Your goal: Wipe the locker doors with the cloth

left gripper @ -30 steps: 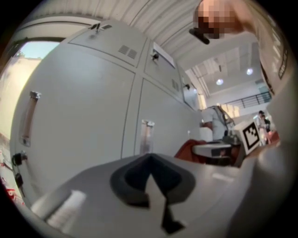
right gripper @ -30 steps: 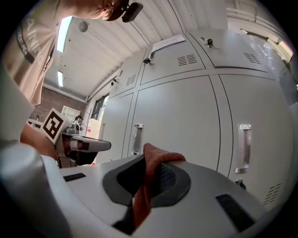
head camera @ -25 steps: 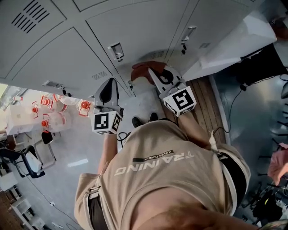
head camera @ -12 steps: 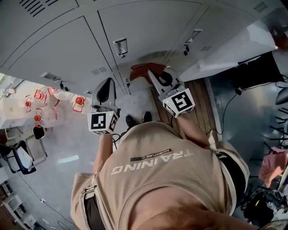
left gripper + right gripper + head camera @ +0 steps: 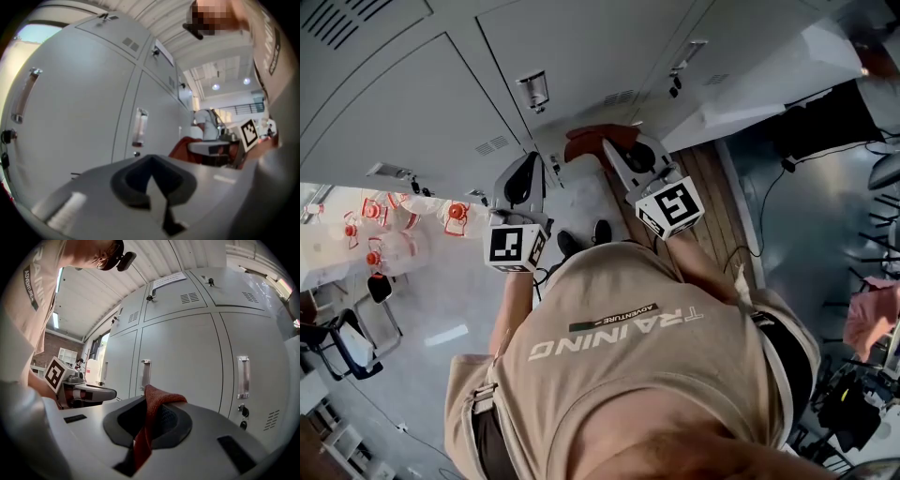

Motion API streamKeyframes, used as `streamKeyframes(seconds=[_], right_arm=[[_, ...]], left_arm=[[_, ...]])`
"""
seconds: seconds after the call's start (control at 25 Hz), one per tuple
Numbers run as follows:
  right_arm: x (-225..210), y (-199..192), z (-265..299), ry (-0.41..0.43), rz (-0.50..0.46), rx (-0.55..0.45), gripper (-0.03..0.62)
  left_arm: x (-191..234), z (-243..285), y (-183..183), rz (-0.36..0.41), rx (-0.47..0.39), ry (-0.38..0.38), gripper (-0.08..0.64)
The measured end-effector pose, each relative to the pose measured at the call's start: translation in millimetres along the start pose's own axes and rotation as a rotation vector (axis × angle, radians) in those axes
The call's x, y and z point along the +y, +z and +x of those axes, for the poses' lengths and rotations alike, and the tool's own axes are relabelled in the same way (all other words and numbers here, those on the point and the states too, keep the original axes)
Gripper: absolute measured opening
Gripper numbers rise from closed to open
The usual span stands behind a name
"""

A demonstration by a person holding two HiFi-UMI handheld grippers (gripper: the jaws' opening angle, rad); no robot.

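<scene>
A red cloth [image 5: 589,141] bunches in front of the grey locker doors [image 5: 572,47], low down near their base. My right gripper [image 5: 617,150] is shut on it. In the right gripper view the red cloth [image 5: 153,401] stands up from between the shut jaws of my right gripper [image 5: 143,437], in front of a door with an upright handle [image 5: 145,374]. I cannot tell whether cloth and door touch. My left gripper [image 5: 528,169] hangs to the left, off the doors. In the left gripper view my left gripper [image 5: 157,197] is shut on nothing, and the cloth [image 5: 180,147] shows to its right.
Several clear water bottles with red caps [image 5: 394,234] stand on the floor at the left, with a black chair [image 5: 337,337] below them. A wooden floor strip [image 5: 717,206] runs at the right. A white open door panel [image 5: 769,89] juts out at upper right. Cables [image 5: 769,216] trail nearby.
The right gripper and the cloth have slid a little left along the foot of the doors. The left gripper has kept its place beside it. The head view has shifted slightly.
</scene>
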State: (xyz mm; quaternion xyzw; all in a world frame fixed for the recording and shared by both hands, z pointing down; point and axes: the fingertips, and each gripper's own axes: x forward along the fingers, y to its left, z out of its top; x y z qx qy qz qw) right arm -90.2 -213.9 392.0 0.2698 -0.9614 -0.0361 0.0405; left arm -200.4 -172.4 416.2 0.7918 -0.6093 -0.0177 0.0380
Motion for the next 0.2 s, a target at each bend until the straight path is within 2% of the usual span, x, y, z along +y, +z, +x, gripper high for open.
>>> streamKeyframes(seconds=[0.2], right_arm=[[2.6, -3.3, 1.3, -0.009, 0.007, 0.015, 0.028]], left_arm=[[-2.2, 5.4, -0.5, 0.005, -0.005, -0.033, 0.005]])
